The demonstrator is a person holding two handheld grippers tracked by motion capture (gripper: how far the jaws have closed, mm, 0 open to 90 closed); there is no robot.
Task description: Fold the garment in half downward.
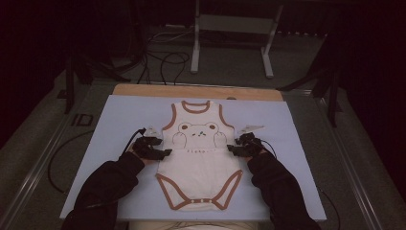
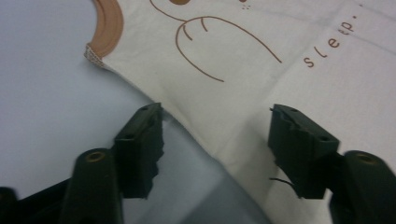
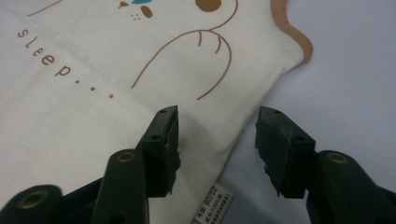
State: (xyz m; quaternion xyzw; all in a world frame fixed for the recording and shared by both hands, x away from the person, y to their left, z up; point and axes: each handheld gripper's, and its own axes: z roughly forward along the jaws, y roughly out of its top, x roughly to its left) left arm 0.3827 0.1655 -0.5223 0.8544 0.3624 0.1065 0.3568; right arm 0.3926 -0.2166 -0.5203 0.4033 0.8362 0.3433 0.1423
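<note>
The left gripper (image 2: 215,135) straddles the left side edge of the bodysuit (image 1: 201,158), one jaw over the blue mat (image 1: 119,124), the other over the cloth; the jaws stand apart and clamp nothing. The right gripper (image 3: 217,140) straddles the right side edge the same way, just above a small label (image 3: 214,205), its jaws also apart and gripping nothing. The bodysuit lies flat, face up, mid-mat, between both grippers, neck away from the person.
</note>
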